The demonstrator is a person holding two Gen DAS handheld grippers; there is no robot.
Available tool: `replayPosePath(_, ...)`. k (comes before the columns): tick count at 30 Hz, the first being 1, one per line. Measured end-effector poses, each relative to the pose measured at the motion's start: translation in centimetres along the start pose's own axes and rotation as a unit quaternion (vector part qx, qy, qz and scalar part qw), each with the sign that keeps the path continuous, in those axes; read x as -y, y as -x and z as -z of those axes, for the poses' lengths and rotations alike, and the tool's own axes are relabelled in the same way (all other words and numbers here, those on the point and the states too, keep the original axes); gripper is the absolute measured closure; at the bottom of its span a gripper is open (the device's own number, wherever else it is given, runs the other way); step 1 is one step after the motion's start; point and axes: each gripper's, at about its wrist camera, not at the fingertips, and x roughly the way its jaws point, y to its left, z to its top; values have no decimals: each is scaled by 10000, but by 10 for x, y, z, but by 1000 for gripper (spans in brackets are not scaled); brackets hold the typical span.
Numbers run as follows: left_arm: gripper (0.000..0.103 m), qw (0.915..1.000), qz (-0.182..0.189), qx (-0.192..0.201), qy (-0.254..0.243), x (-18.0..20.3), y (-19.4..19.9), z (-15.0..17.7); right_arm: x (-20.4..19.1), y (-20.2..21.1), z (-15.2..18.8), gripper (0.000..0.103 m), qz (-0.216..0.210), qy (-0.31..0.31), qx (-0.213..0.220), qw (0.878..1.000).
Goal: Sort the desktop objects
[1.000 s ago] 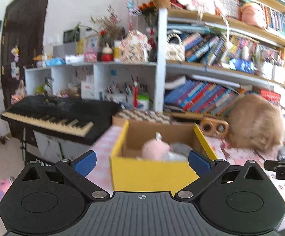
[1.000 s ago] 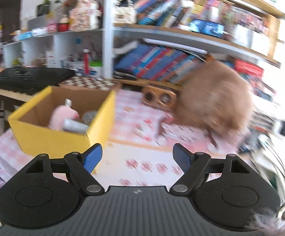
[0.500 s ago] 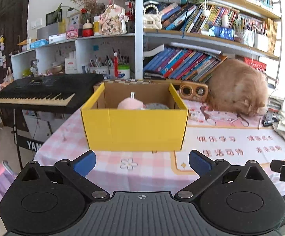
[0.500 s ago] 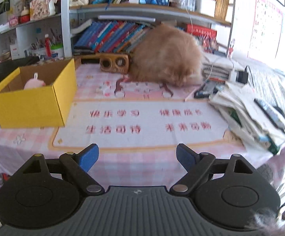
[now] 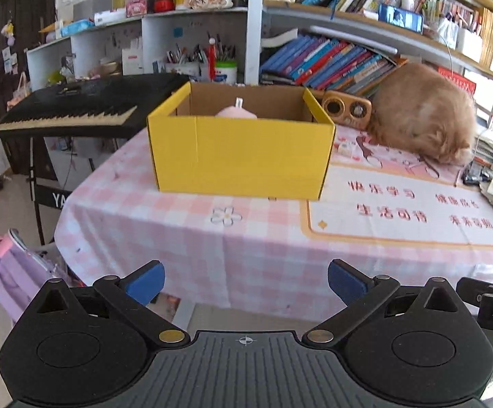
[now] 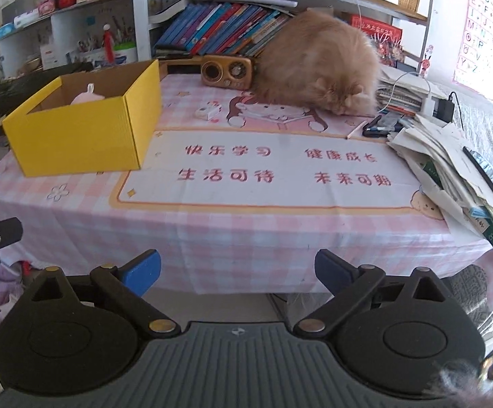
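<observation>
I hold both grippers off the table edge, left gripper [image 5: 245, 280] and right gripper [image 6: 238, 270] spread and empty; yellow box [image 6: 80, 129] holds a pink item [image 6: 87, 97]; sorting looks nearly finished; next, I judge, the small eraser-like block [image 6: 206, 112].

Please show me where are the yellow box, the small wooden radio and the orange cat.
yellow box [image 6: 76, 139]: right wrist view, on its front wall.
wooden radio [image 6: 227, 70]: right wrist view, on its front face between the two round grilles.
orange cat [image 6: 314, 61]: right wrist view, on the middle of its furry back.
</observation>
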Motion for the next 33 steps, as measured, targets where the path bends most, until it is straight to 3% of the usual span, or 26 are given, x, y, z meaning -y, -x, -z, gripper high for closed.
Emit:
replayPosePath(11,0,9992,105,17,-381,13,12,8,-4,11,9,4,-100,80,-11,9999)
replayPosePath(33,0,9995,99,-68,-290,11,17,12,-7,18,9,3,-165,200,116,9996)
